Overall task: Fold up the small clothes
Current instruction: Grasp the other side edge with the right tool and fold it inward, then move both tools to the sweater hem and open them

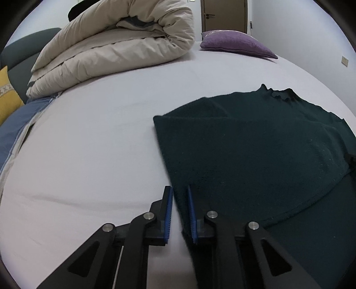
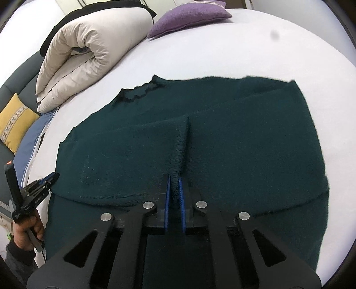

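A dark green knit sweater [image 1: 255,144] lies flat on the white bed [image 1: 100,144], collar at the far side, its sides folded inward. My left gripper [image 1: 179,191] is at the sweater's left edge; its jaws stand slightly apart with the sweater's edge between them. In the right wrist view the sweater [image 2: 233,133] fills the middle. My right gripper [image 2: 174,181] is shut on a pinched ridge of its fabric near the lower middle. The left gripper [image 2: 52,176] shows at the sweater's left edge, held by a hand.
A rolled beige duvet [image 1: 115,44] lies at the far left of the bed and a purple pillow [image 1: 235,43] at the far right. A yellow cushion [image 1: 6,95] and blue fabric [image 1: 17,129] are at the left edge. A door [image 1: 223,15] stands behind.
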{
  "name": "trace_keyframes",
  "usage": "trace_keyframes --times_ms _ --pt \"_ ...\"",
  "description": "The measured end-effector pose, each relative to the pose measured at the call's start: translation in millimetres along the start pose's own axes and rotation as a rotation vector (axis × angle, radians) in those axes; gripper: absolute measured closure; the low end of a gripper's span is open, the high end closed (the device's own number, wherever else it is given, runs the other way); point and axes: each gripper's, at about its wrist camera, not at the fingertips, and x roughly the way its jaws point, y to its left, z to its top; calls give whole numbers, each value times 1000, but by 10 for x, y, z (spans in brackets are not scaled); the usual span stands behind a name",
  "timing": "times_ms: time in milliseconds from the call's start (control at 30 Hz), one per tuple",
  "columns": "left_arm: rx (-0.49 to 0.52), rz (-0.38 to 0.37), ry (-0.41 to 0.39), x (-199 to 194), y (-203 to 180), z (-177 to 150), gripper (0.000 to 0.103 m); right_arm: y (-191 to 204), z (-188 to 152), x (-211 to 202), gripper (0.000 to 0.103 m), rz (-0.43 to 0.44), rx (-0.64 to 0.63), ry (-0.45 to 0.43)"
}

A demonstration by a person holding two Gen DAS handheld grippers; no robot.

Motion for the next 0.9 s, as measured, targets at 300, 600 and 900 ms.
trace_keyframes --times_ms 300,600,900 --pt "-61 52 -61 -352 169 -85 47 -349 -15 -113 86 86 134 -15" --pt "-106 7 47 -522 171 -603 28 -287 -200 -214 66 93 110 -5" --pt "-244 -107 22 -1183 306 -972 29 -308 -488 -906 60 138 91 -92"
